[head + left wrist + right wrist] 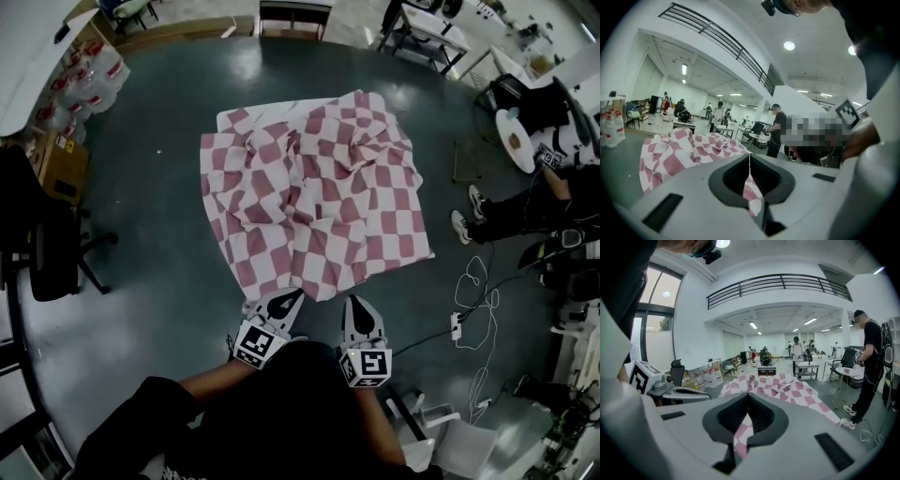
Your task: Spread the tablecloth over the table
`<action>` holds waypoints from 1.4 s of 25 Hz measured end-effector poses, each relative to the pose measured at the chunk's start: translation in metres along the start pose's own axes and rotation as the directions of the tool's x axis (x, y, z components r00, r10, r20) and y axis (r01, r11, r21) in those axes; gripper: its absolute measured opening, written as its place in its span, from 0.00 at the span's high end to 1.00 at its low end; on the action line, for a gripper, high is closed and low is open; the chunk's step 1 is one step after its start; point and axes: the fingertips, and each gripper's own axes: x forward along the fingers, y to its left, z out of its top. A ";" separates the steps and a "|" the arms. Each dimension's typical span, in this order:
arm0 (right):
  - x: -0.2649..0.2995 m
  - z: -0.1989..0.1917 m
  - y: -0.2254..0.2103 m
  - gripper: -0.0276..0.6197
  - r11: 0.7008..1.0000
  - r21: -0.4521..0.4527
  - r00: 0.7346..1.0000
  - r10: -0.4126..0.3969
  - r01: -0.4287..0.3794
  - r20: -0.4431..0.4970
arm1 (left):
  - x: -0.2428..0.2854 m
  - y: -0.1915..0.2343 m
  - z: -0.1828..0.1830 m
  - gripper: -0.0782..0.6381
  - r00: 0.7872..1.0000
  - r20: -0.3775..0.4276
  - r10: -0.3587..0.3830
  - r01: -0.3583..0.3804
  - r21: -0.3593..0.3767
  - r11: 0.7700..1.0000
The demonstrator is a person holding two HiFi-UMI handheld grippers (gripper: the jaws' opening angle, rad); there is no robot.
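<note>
A red-and-white checked tablecloth [314, 202] lies rumpled over the table, whose bare white top [232, 116] shows only at the far left corner. The cloth's near edge hangs toward me. My left gripper [292, 297] is shut on that near edge, and a strip of the tablecloth [752, 193] runs down between its jaws. Just to the right, my right gripper [357, 302] is shut on the same edge, with checked tablecloth [743, 430] pinched between its jaws. In the right gripper view the rest of the cloth [787, 387] stretches away ahead, bunched in folds.
A black office chair [47, 248] stands at the left, with water jugs [94, 75] and a cardboard box [58, 159] behind it. A seated person's legs [511, 216] and a small round table [516, 139] are at the right. Cables and a power strip [469, 319] lie on the dark floor.
</note>
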 end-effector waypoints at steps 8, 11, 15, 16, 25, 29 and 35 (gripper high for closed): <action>0.039 -0.031 -0.069 0.94 0.999 0.047 0.997 -0.003 0.007 -0.082 | 0.058 0.012 -0.003 0.87 0.999 -0.011 0.050 -0.050 -0.022 0.999; 0.063 -0.051 -0.103 0.94 1.000 0.001 0.991 0.027 -0.027 -0.132 | 0.084 0.013 -0.015 0.87 0.998 -0.022 0.057 -0.059 -0.066 0.996; 0.093 -0.083 -0.144 0.94 0.993 -0.026 0.965 0.108 -0.118 -0.239 | 0.111 0.009 -0.012 0.87 0.998 0.000 0.069 -0.069 -0.139 0.988; 0.100 -0.087 -0.153 0.94 0.989 -0.039 0.958 0.128 -0.143 -0.256 | 0.117 0.011 -0.012 0.87 0.995 0.004 0.095 -0.094 -0.136 0.986; 0.160 -0.154 -0.185 0.79 0.939 -0.119 0.860 0.238 -0.322 -0.452 | 0.155 0.043 -0.074 0.87 0.934 -0.183 0.307 -0.335 -0.147 0.931; 0.165 -0.196 -0.193 0.75 0.910 -0.192 0.791 0.198 -0.368 -0.578 | 0.170 0.040 -0.110 0.87 0.916 -0.276 0.290 -0.330 -0.110 0.938; 0.170 -0.221 -0.201 0.71 0.900 -0.209 0.759 0.178 -0.383 -0.626 | 0.185 0.040 -0.142 0.87 0.900 -0.341 0.273 -0.320 -0.087 0.943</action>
